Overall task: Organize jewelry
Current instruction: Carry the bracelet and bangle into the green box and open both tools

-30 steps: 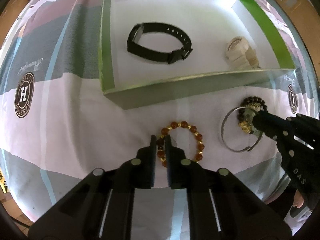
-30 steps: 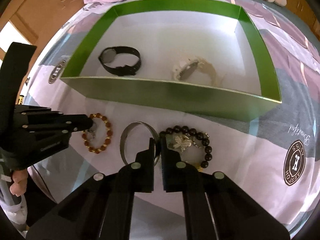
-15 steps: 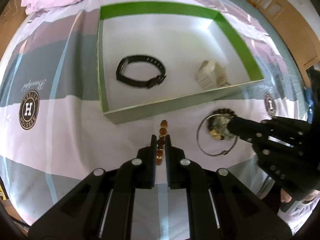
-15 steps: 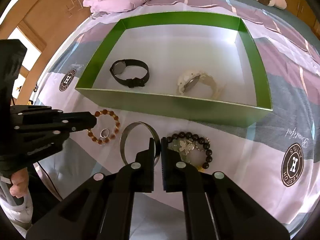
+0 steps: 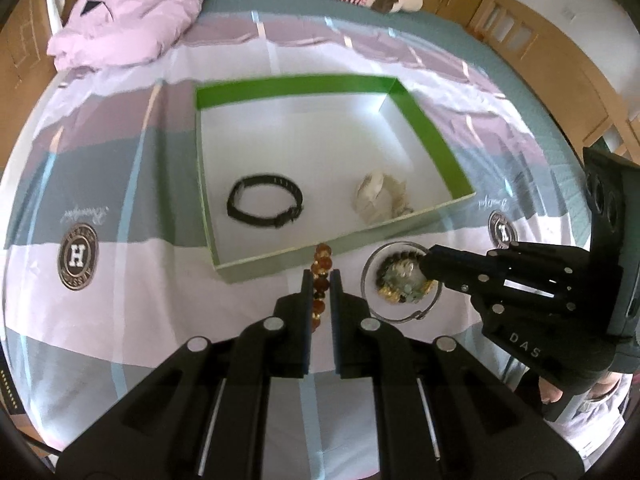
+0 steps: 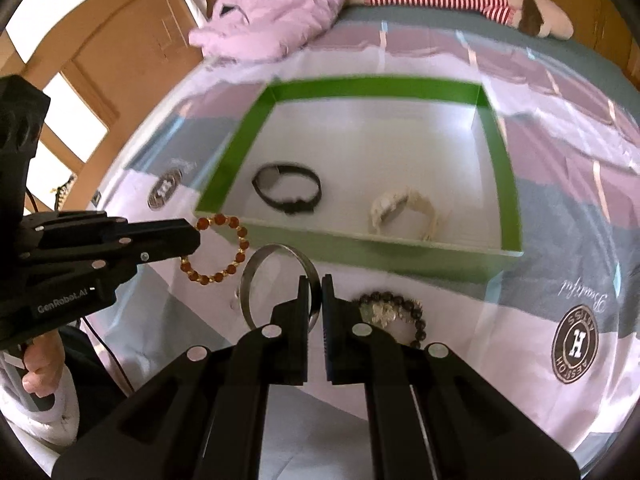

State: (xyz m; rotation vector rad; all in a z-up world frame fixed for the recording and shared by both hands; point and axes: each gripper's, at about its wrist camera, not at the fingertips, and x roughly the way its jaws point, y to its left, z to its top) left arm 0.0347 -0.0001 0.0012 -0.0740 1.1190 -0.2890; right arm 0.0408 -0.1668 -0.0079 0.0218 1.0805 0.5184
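Jaws of the left gripper (image 5: 321,280) clench the amber bracelet (image 6: 218,250), lifted beside the green box (image 6: 490,110); right gripper (image 6: 316,286) jaws pinch the bangle (image 6: 250,276) on the bed (image 6: 560,208).

Green-walled box (image 6: 224,172), amber bead bracelet (image 6: 224,258), black watch (image 6: 288,190), seemingly cream watch (image 6: 404,214)
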